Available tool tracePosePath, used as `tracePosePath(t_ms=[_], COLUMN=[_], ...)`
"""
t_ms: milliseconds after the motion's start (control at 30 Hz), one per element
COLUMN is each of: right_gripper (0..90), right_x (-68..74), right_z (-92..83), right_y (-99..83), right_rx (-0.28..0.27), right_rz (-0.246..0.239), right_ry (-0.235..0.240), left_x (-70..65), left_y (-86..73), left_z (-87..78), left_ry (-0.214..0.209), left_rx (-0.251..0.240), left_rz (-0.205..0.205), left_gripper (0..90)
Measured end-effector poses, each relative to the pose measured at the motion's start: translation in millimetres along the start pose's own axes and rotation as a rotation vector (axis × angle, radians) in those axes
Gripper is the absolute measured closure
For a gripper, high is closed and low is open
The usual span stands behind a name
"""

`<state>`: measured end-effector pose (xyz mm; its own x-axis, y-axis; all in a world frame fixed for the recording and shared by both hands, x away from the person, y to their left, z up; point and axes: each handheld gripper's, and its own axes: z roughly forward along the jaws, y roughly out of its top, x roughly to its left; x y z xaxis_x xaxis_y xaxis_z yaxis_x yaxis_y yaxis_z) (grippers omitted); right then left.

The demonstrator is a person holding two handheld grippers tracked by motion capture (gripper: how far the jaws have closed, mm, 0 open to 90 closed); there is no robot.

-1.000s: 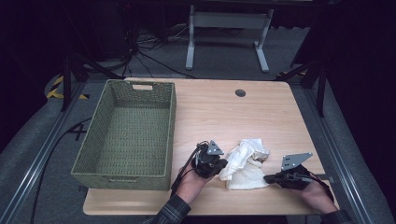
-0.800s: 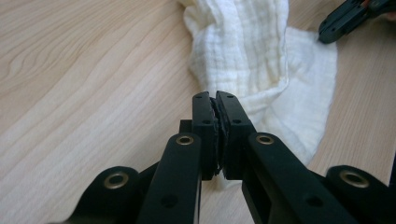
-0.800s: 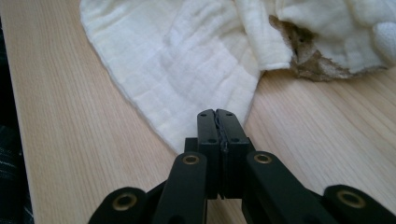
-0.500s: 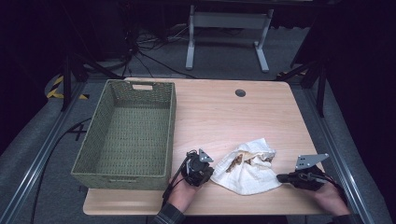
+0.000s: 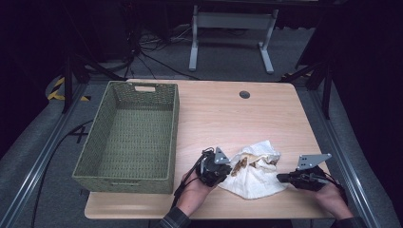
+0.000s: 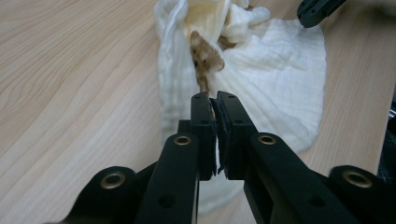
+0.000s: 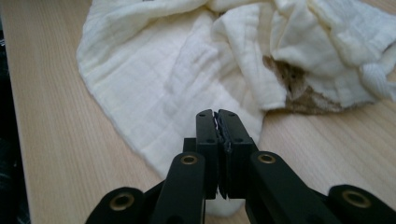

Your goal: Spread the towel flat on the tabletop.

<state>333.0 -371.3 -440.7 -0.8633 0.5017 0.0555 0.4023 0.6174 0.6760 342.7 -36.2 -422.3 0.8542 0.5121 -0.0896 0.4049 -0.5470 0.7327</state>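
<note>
Cloth [image 5: 254, 173]: now spread wider than a second ago, grippers farther apart.
Left gripper [image 6: 215, 100]: jaws clamped on cloth edge.
Right gripper [image 7: 217, 116]: jaws clamped on opposite edge.
Meaning: likely unfolding, partway.

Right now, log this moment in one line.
left gripper: shut on cloth | right gripper: shut on cloth | cloth: on table | basket: empty
</note>
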Motion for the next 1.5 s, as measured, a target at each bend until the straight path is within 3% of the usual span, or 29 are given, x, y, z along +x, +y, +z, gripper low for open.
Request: tracePosePath(t_ms=[100,267,333,533,933,1233,1500], right_gripper=[89.3,89.5,89.6,89.7,89.8,89.9,89.9], right_x=[-2.7,-9.1,-10.9,-13.7,-15.9,-9.3,-0.5], right_z=[4.9,17.3,22.0,25.1,15.3,3.0,-3.7], right_y=[8.0,16.2,18.4,17.2,8.0,-3.3,-10.1], right_rx=[-0.001,0.029,0.042,0.071,0.080,0.100,0.111], right_rz=[-0.006,-0.006,-0.015,0.002,0.023,0.041,0.040], right_ry=[0.000,-0.005,-0.008,-0.009,-0.025,-0.053,-0.051], left_x=[3.2,7.5,13.9,28.0,31.3,23.1,17.7], left_y=[8.4,14.5,13.9,4.5,-9.1,-29.0,-38.6], left_z=[10.1,28.5,40.9,48.9,29.8,8.8,-0.1], left_ry=[-0.005,-0.003,0.034,0.045,0.083,0.065,0.065], left_rx=[0.020,0.062,0.095,0.151,0.192,0.208,0.206], left_rz=[0.020,0.018,0.017,-0.025,-0.047,-0.068,-0.069], left_gripper=[88.6,89.1,89.1,89.1,89.5,89.6,89.5])
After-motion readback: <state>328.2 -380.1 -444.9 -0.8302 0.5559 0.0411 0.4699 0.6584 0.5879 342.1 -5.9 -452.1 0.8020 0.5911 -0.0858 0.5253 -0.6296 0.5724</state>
